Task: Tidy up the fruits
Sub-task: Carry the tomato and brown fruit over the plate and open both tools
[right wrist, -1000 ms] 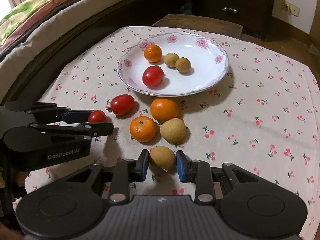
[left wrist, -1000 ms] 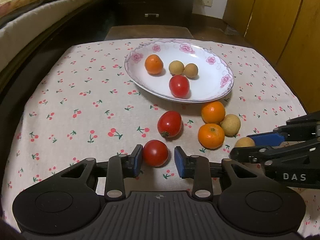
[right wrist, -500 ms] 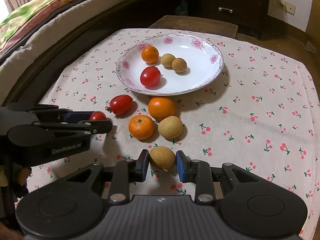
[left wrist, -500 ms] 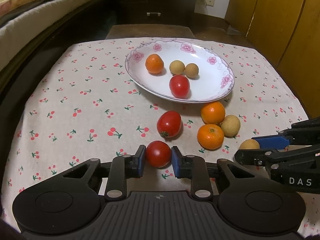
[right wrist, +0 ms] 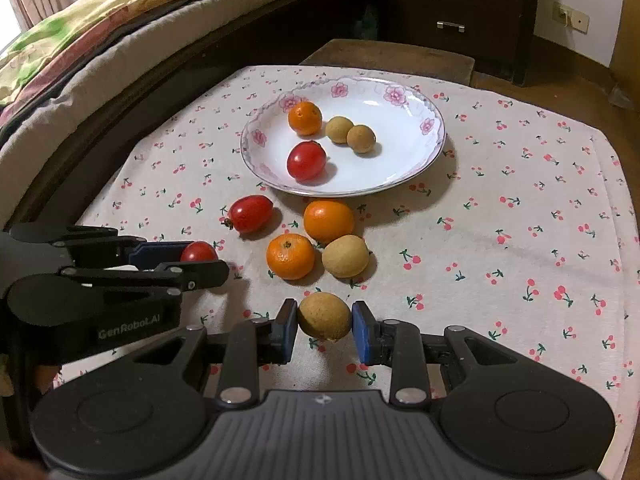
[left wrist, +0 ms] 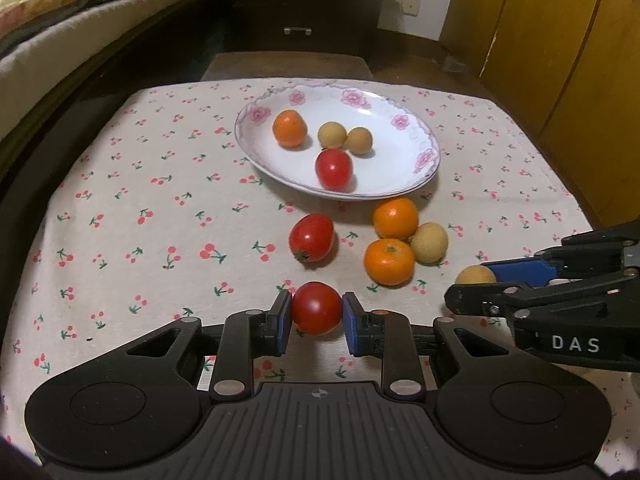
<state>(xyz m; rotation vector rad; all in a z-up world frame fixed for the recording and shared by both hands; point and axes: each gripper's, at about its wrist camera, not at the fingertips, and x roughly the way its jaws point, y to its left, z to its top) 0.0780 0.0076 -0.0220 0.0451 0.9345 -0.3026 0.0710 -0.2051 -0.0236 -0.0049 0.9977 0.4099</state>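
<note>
My left gripper (left wrist: 316, 312) is shut on a red tomato (left wrist: 316, 307), held just above the cloth. My right gripper (right wrist: 325, 326) is shut on a tan longan (right wrist: 325, 315). A white flowered plate (left wrist: 404, 176) at the back holds one orange, two longans and a tomato. In front of the plate lie a tomato (left wrist: 311, 237), two oranges (left wrist: 395, 218) (left wrist: 389, 261) and a longan (left wrist: 429, 242). The same loose fruits show in the right wrist view: tomato (right wrist: 251, 213), oranges (right wrist: 329, 220) (right wrist: 290, 256), longan (right wrist: 345, 256).
The table has a cherry-print cloth (left wrist: 140, 208). A bed (right wrist: 80, 52) runs along the left. A dark drawer unit (right wrist: 452, 4) stands behind the table and wooden cabinet doors (left wrist: 560, 40) are at the right.
My left gripper closed onto the tomato and lifted it slightly. Both grippers have risen and pulled back a little, so the plate looks farther away.
</note>
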